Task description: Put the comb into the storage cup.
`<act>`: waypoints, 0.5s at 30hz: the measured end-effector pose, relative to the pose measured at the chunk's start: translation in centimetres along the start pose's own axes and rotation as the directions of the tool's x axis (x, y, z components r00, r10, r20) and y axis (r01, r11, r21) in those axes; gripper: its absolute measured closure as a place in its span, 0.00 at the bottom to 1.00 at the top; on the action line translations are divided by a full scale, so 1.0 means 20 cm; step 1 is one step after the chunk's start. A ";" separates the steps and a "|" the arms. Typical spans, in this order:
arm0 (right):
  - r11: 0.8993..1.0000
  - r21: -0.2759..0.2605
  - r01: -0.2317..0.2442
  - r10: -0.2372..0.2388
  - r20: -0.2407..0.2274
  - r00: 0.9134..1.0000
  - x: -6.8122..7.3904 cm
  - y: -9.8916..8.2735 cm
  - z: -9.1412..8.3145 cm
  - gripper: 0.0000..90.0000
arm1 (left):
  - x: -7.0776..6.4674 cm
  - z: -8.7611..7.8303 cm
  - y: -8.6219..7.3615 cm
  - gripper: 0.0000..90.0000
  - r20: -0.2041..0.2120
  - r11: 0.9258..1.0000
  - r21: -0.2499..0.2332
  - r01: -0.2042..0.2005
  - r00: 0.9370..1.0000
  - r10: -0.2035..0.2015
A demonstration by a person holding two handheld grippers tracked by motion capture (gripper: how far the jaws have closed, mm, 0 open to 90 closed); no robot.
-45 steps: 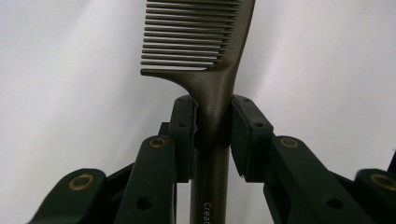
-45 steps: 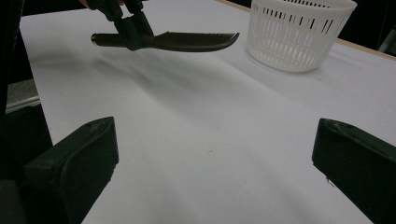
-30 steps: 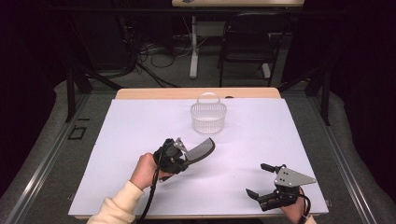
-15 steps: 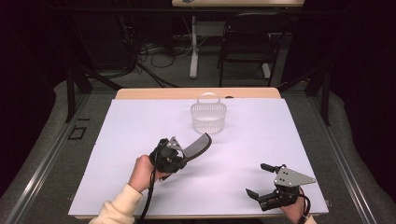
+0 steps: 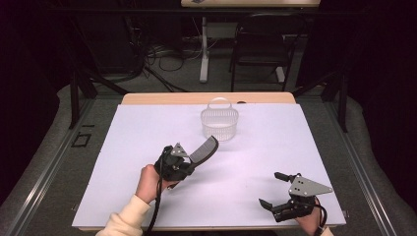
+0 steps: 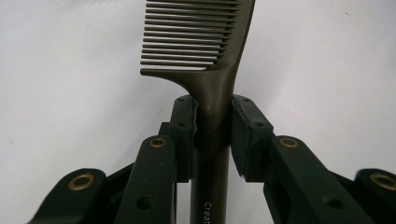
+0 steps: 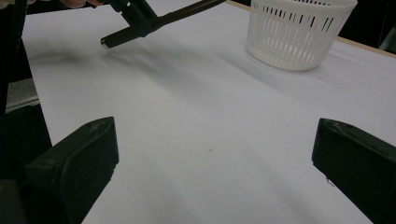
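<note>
A white-covered table (image 5: 147, 128) carries a white slotted basket (image 5: 219, 124) toward its far edge. Near it, held above the table, the left gripper (image 5: 189, 164) clamps a dark comb (image 5: 204, 149) by its handle, printed "Creat", the rest cut off. The right gripper (image 5: 275, 189) rests with jaws spread, empty.

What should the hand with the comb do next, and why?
Probably carry the comb a little farther to the white basket. The left gripper is shut on its handle, its teeth end points at the basket, and the right gripper waits open.
</note>
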State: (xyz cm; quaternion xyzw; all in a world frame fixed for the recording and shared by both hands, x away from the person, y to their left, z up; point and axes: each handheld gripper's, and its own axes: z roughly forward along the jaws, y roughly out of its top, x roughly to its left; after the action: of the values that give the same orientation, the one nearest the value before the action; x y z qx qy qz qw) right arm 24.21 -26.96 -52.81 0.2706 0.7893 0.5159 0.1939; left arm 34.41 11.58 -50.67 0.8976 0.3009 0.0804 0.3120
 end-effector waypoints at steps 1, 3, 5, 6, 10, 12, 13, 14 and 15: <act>1.000 0.002 0.001 -0.001 0.000 1.000 0.00 0.00 0.00 0.00 | 0.00 0.00 0.00 0.80 -0.003 1.000 -0.005 0.000 1.000 0.000; 1.000 0.000 0.001 -0.001 0.000 1.000 0.00 0.00 0.00 0.00 | 0.01 0.00 -0.01 0.80 -0.010 1.000 -0.011 0.000 1.000 0.000; 1.000 0.001 0.003 -0.003 0.001 1.000 0.00 0.00 0.00 0.00 | 0.01 0.00 -0.01 0.80 -0.013 1.000 -0.014 0.004 1.000 -0.004; 1.000 0.000 0.003 -0.003 0.001 1.000 0.00 0.00 0.00 0.00 | 0.01 -0.01 -0.01 0.80 -0.015 1.000 -0.018 0.006 1.000 -0.006; 1.000 0.001 0.003 -0.003 0.001 1.000 0.00 0.00 0.00 0.00 | 0.02 -0.01 -0.01 0.80 -0.016 1.000 -0.030 0.006 1.000 -0.006; 1.000 0.001 0.003 -0.003 0.001 1.000 0.00 0.00 0.00 0.00 | 0.02 -0.01 -0.01 0.80 -0.016 0.999 -0.037 0.004 1.000 -0.004; 1.000 0.001 0.003 -0.003 0.001 1.000 0.00 0.00 0.00 0.00 | 0.02 -0.02 -0.02 0.80 -0.015 0.999 -0.040 0.003 1.000 -0.003; 1.000 0.003 0.003 -0.003 0.000 1.000 0.00 0.00 0.00 0.00 | 0.02 -0.02 -0.02 0.80 -0.017 0.999 -0.041 0.002 1.000 -0.003; 1.000 0.002 0.001 -0.001 -0.001 1.000 0.00 0.00 0.00 0.00 | 0.02 -0.02 -0.02 0.80 -0.020 0.999 -0.043 0.001 1.000 -0.002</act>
State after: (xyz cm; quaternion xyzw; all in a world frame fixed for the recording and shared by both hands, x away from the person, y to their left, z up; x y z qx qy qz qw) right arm 24.19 -26.95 -52.80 0.2701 0.7901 0.5150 0.1937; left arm 34.47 12.19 -50.60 0.8896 0.3028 0.0953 0.3283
